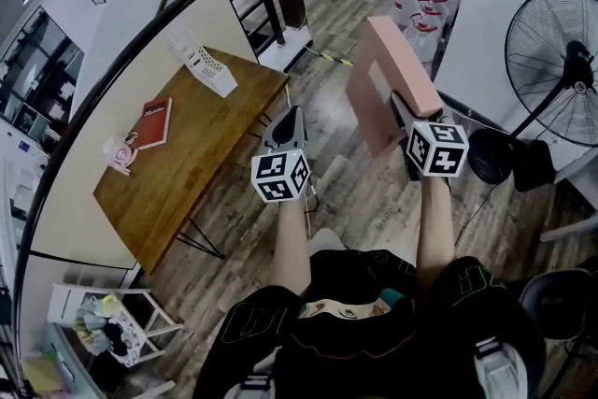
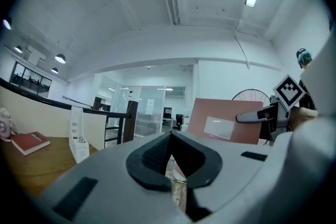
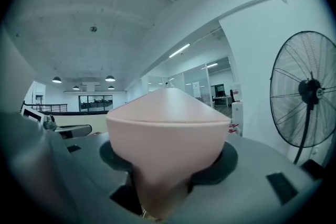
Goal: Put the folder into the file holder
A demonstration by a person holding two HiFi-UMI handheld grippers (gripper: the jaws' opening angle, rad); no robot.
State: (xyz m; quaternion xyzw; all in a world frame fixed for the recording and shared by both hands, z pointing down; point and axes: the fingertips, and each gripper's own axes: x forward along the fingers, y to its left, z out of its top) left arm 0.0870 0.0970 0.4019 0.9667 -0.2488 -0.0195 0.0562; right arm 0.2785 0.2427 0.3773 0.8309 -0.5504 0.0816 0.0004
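**Evidently Not Yet Filed**

Checked the grippers first, as nearest the head camera. Found the left gripper with its jaws brought together at the tips and nothing between them; confirmed on the left gripper in its own view. Found the right gripper clamped on the lower edge of the pink folder. Noted that folder held upright in the air over the wood-plank floor, to the right of the table and clear of it. Confirmed the clamp in the right gripper view, with the folder filling the gap between the jaws. Saw the same folder in the left gripper view, broad face showing, with a pale label on it.

Recorded farther off, flat on the table, a red book and beside it a small pink item, too small to identify. Located the white file holder near the table's far end, well apart from the folder; seen upright there as the file holder in the left gripper view. Logged a standing fan at the far right.
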